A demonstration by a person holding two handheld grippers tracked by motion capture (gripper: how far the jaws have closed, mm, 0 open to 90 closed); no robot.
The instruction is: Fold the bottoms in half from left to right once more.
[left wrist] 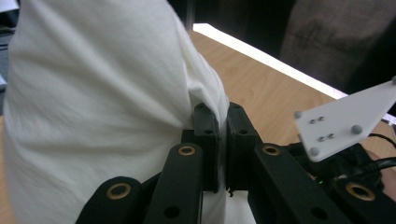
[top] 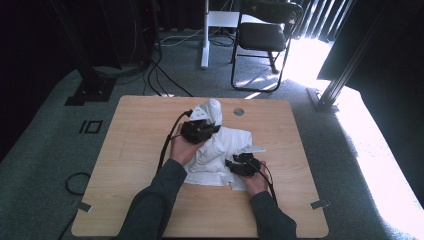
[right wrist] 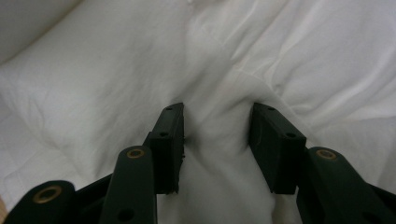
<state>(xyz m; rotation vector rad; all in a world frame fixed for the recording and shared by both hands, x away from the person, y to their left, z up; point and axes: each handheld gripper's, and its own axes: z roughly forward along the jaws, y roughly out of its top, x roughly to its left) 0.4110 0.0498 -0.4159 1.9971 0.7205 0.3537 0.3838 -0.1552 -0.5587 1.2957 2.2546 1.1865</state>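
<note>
Left claw [left wrist: 222,140] pinching white cloth [left wrist: 93,116] | right claw [right wrist: 217,140] astride fold | writing: unreadable

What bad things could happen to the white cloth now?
1. The left gripper pinches just a thin fold of the white cloth, so a hard pull might let it slip free.
2. The right gripper has cloth bunched between its fingers but isn't clamped; it may catch extra layers.
3. Lifting could drag the cloth across the table and undo its shape.

Sunlit grey carpet [top: 350,130] surrounds the wooden table [top: 135,130]; black folding chair [top: 262,35] behind.
</note>
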